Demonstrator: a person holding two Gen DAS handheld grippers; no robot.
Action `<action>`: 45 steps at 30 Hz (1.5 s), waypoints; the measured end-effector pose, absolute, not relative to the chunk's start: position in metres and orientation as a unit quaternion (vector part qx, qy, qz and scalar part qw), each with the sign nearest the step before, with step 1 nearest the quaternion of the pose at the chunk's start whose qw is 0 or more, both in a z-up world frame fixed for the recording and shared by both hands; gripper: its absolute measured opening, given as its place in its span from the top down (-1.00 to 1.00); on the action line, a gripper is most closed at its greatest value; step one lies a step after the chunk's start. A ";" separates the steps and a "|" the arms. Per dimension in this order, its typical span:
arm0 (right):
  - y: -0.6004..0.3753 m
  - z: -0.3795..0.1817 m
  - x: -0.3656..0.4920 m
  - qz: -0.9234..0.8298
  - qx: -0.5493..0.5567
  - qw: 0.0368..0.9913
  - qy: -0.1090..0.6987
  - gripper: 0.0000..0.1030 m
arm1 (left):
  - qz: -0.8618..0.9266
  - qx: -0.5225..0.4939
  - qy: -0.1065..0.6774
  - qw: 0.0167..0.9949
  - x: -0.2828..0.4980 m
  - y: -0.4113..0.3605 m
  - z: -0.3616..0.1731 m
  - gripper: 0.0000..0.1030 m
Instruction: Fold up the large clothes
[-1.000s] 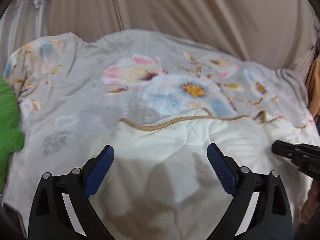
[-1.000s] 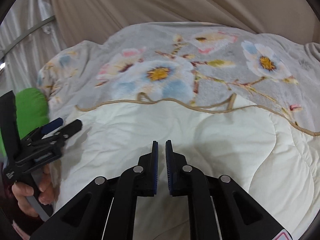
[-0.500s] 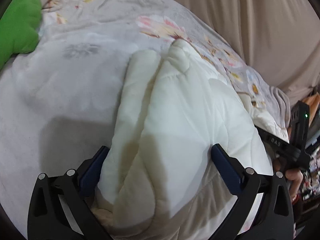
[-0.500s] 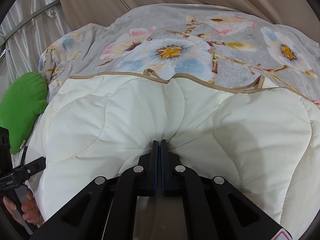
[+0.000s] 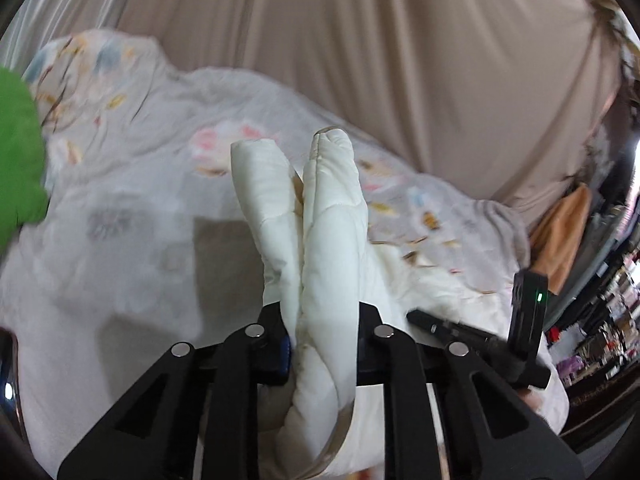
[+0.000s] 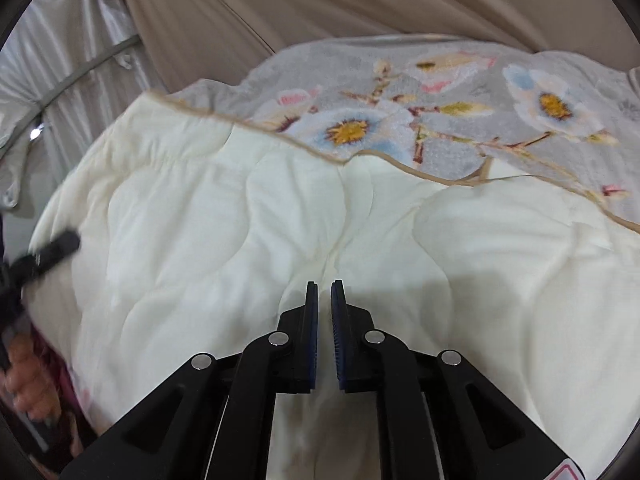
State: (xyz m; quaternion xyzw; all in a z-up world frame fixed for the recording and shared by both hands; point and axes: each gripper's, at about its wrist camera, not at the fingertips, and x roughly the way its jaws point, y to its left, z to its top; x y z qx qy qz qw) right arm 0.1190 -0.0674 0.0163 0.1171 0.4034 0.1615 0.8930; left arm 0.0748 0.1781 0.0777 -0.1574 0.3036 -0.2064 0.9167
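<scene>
A bed carries a grey floral quilt with cream quilted lining. A bright green cushion lies at its edge.

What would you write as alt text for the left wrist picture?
Black left gripper closing its fingers on a doubled fold of cream quilted blanket, lifted above a grey floral bedspread. Beige curtain behind.

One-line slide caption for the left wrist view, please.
Left gripper closing on a bunched cream quilt fold above the floral blanket.
</scene>
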 end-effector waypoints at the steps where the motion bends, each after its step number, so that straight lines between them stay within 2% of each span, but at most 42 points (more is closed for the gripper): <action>1: -0.073 0.021 0.103 0.164 0.113 0.895 0.400 0.82 | -0.217 -0.151 0.296 0.918 0.072 0.169 0.086 0.66; 6: -0.085 0.006 0.042 0.206 0.125 0.878 0.414 0.81 | -0.283 -0.109 0.265 0.915 0.050 0.114 0.117 0.67; 11: -0.082 -0.024 0.031 0.208 0.140 0.870 0.425 0.84 | -0.339 -0.064 0.260 0.902 0.046 0.049 0.125 0.67; 14: -0.085 -0.033 0.034 0.213 0.168 0.866 0.420 0.99 | -0.360 -0.040 0.272 0.892 0.047 0.008 0.116 0.68; 24: -0.151 -0.036 -0.032 0.205 0.284 0.857 0.378 1.00 | -0.377 0.038 0.339 0.861 0.066 -0.110 0.058 0.71; 28: -0.201 -0.030 -0.069 0.141 0.302 0.874 0.354 0.88 | -0.371 0.064 0.364 0.852 0.074 -0.146 0.022 0.70; 29: -0.214 -0.028 -0.078 0.123 0.306 0.877 0.349 0.78 | -0.368 0.071 0.365 0.852 0.074 -0.153 0.016 0.70; 32: -0.239 -0.026 -0.092 0.092 0.320 0.880 0.338 0.78 | -0.356 0.091 0.364 0.855 0.071 -0.167 0.000 0.66; 35: -0.256 -0.019 -0.097 0.071 0.330 0.884 0.324 0.77 | -0.356 0.095 0.362 0.856 0.066 -0.170 0.002 0.57; 37: -0.262 -0.010 -0.098 0.056 0.325 0.889 0.316 0.73 | -0.379 0.065 0.351 0.854 0.057 -0.153 0.021 0.43; 38: -0.265 -0.004 -0.097 0.052 0.322 0.893 0.312 0.66 | -0.395 0.053 0.339 0.852 0.052 -0.145 0.033 0.30; 40: -0.268 0.012 -0.095 0.051 0.321 0.898 0.296 0.31 | -0.405 0.039 0.305 0.861 0.037 -0.123 0.059 0.05; 41: -0.269 0.018 -0.093 0.054 0.322 0.900 0.287 -0.03 | -0.403 0.030 0.284 0.869 0.030 -0.106 0.074 -0.16; 42: -0.270 0.026 -0.091 0.058 0.324 0.902 0.278 -0.23 | -0.399 0.020 0.269 0.877 0.025 -0.092 0.084 -0.31; 45: -0.276 0.045 -0.073 0.088 0.339 0.900 0.261 -0.44 | -0.357 -0.006 0.232 0.905 0.016 -0.046 0.110 -0.44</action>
